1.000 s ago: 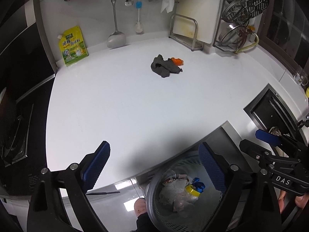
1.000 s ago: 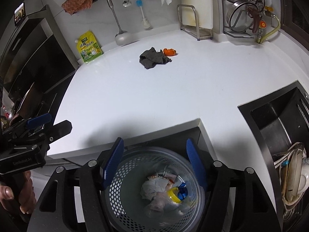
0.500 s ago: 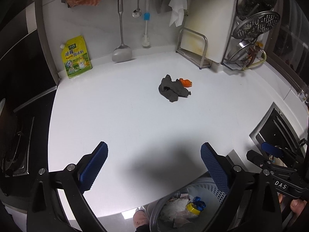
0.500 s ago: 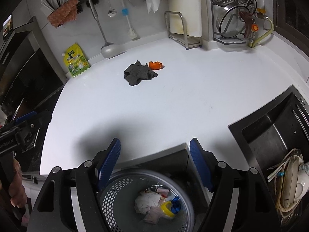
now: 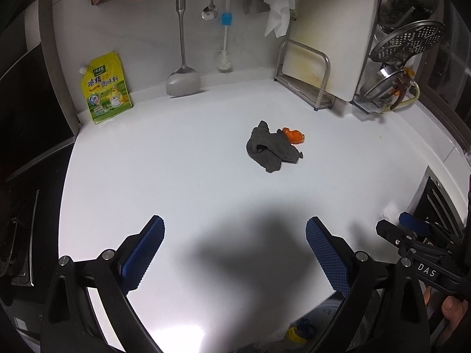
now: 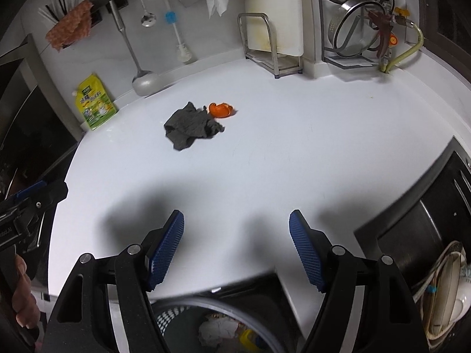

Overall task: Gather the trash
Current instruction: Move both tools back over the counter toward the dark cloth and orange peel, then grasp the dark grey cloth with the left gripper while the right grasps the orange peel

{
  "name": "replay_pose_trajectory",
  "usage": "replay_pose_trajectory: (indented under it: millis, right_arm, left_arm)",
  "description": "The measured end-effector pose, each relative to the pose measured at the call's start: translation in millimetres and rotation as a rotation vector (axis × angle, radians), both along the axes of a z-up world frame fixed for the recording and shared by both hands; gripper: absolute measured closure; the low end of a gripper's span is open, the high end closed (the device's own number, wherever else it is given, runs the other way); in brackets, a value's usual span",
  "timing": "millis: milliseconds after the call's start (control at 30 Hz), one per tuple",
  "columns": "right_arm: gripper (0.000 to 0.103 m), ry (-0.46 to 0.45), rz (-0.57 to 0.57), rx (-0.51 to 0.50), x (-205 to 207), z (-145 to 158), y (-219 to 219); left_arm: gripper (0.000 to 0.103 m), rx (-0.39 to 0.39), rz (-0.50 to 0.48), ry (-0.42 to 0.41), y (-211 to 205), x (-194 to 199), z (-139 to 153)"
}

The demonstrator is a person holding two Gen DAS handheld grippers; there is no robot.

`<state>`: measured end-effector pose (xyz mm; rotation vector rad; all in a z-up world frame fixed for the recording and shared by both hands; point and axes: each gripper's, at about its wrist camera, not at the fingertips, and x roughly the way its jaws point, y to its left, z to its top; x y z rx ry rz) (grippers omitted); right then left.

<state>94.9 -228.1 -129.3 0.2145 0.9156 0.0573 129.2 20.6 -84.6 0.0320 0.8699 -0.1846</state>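
Although 2 pieces of trash remain on the smooth white countertop (image 5: 182, 176), neither is touched yet. A crumpled dark grey rag of soft cloth (image 5: 272, 150) is seen just right of centre in the left wrist view, and a small orange scrap with a glossy, peel-like surface (image 5: 293, 136) lies against its upper right edge, touching or nearly so. In the right wrist view the same rag (image 6: 191, 128) sits left of centre in the upper half of the frame, with the orange scrap (image 6: 221, 110) at its upper right.

The left gripper (image 5: 234, 250) is held released, its blue ribbed pads spread wide over bare counter at the bottom of the frame, nothing between them. The right gripper (image 6: 237, 244) is likewise spread and empty, above the rim of a perforated round waste basket (image 6: 188, 309) at the lower edge, in which crumpled paper is visible.

The rag is judged light, limp and easily bunched; it is best pinched at 1 of the raised folds near its middle, so that it lifts as a bundle instead of trailing. The orange scrap is judged light, small and possibly slippery; it is best taken across its narrow width, low against the counter, clear of the cloth.
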Motion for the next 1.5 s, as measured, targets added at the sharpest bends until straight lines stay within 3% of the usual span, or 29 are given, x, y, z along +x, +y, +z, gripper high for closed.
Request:
replay_pose_trajectory:
  millis: [567, 900, 1000, 1067, 1167, 1233, 1500]
  right_arm:
    - [0.032, -0.066, 0.024, -0.034, 116, -10, -6]
    - [0.032, -0.043, -0.016, -0.032, 139, -36, -25]
    - [0.032, -0.029, -0.024, -0.040, 141, -45, -29]
    - [0.032, -0.021, -0.036, -0.036, 143, -50, -32]
    - [0.032, -0.022, -0.047, -0.031, 147, -52, -34]
    - [0.032, -0.028, -0.043, -0.030, 151, -52, -33]
    - [0.032, -0.051, 0.016, -0.029, 182, -51, -7]
  left_arm:
    - [0.008, -0.024, 0.009, 0.006, -50, 116, -46]
    - [0.010, -0.045, 0.054, 0.042, -72, 169, -91]
    - [0.025, -0.060, 0.046, 0.052, -76, 176, -97]
    - [0.043, -0.059, 0.036, 0.072, -80, 181, -103]
    - [0.062, -0.075, 0.009, 0.070, -83, 181, -105]
    - [0.070, -0.079, -0.009, 0.066, -84, 180, -104]
    - [0.077, -0.056, -0.004, 0.061, -58, 187, -96]
